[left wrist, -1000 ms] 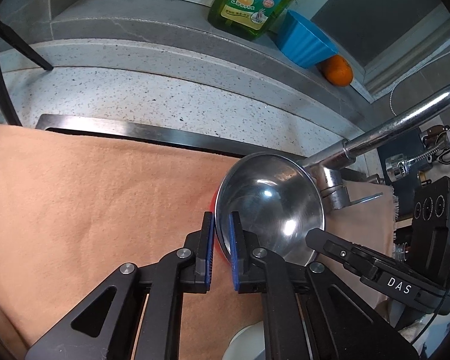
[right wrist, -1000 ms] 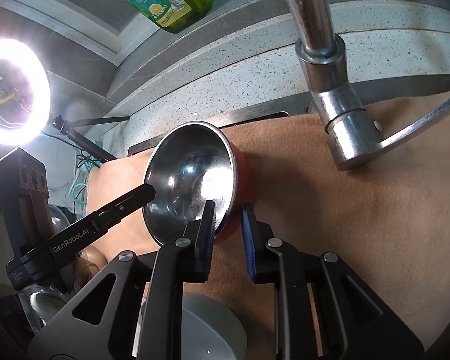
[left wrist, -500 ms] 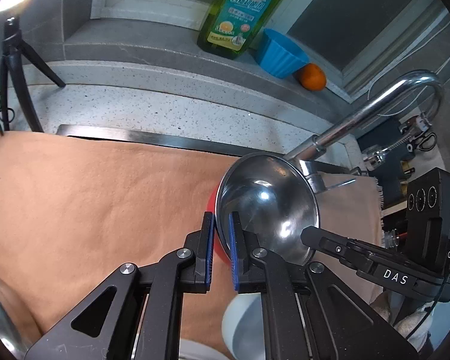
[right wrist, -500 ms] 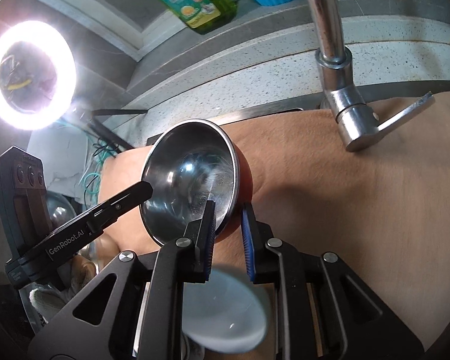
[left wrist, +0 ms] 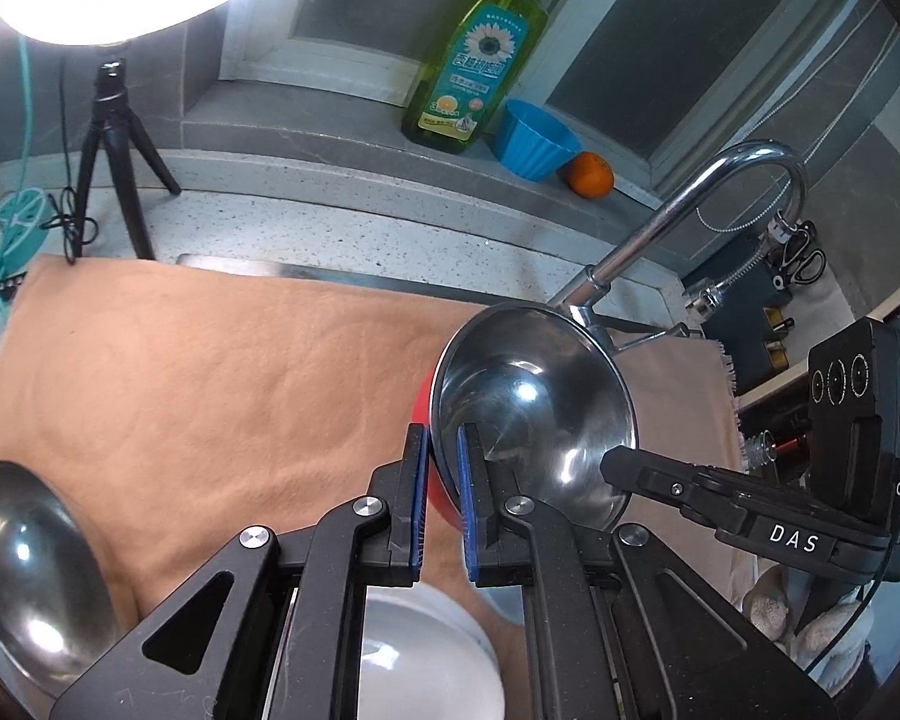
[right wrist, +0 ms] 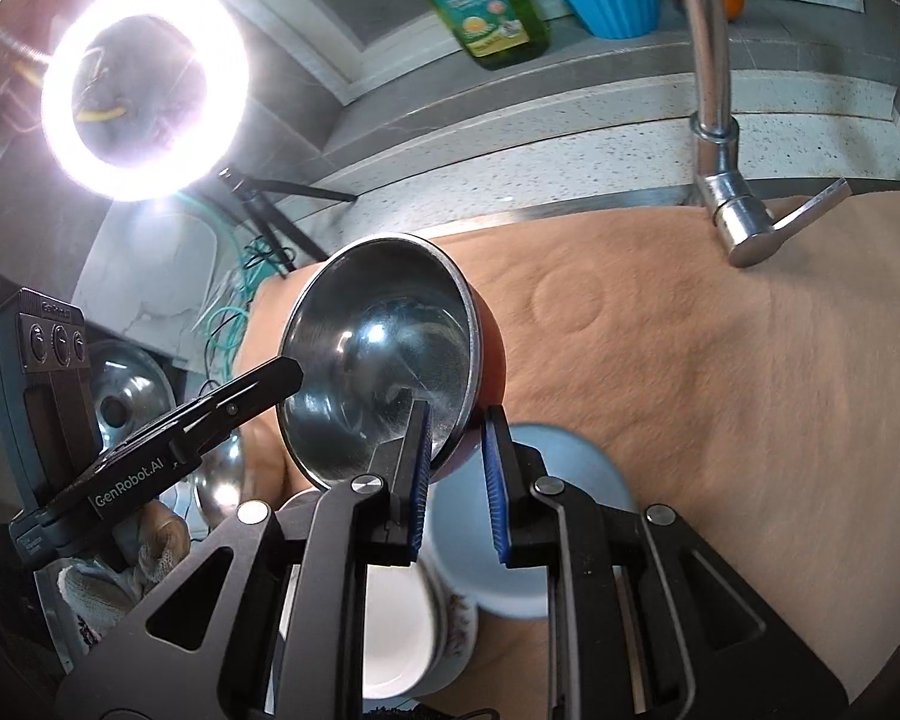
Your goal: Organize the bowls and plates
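A steel bowl with a red outside [left wrist: 534, 414] [right wrist: 384, 366] is held in the air above the tan cloth, tilted. My left gripper [left wrist: 443, 504] is shut on its rim on one side. My right gripper [right wrist: 456, 474] is shut on the rim on the other side. Below the bowl sit a pale blue bowl [right wrist: 546, 480] and a white bowl [left wrist: 414, 654] on a patterned plate [right wrist: 456, 630]. Another steel bowl [left wrist: 24, 576] lies at the left.
The tan cloth [left wrist: 210, 384] covers the sink area. A chrome tap [left wrist: 684, 228] [right wrist: 714, 120] rises at the back. A green soap bottle [left wrist: 480, 66], a blue cup [left wrist: 534, 138] and an orange [left wrist: 591, 175] stand on the ledge. A ring light on a tripod [right wrist: 144, 90] stands at the left.
Both grippers have lifted the steel bowl up and back from the cloth. More of the ledge, ring light and the dishes below have come into view.
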`<state>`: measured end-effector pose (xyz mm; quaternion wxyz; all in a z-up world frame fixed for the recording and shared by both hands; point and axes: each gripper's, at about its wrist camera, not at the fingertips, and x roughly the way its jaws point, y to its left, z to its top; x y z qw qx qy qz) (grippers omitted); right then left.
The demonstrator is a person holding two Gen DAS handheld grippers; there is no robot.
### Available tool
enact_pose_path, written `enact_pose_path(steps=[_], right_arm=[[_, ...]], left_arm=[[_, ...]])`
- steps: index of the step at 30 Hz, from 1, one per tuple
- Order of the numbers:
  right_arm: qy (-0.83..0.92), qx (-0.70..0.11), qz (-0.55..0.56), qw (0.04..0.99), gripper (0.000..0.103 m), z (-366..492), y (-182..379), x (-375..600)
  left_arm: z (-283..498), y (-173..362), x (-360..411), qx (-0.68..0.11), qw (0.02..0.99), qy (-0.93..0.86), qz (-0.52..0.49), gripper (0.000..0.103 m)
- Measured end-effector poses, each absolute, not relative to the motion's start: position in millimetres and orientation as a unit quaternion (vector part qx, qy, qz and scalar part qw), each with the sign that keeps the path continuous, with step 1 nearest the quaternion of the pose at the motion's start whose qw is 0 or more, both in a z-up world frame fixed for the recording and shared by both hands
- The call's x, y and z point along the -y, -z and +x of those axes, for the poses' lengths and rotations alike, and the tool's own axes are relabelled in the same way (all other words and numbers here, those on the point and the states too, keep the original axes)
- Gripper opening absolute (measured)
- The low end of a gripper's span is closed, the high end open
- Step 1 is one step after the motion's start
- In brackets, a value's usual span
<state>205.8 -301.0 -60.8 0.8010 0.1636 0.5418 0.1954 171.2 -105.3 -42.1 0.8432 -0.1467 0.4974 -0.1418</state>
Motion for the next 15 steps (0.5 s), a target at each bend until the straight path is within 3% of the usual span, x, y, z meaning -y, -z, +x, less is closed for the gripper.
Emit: enact_pose_path(steps=[15], right_arm=[[-0.253,-0.552,0.133,0.783,0.017,159.4,38.9,214.8]], left_arm=[[105.6,25.5,20.7,-0.478,0.857,0.101,-0.165,0.008]])
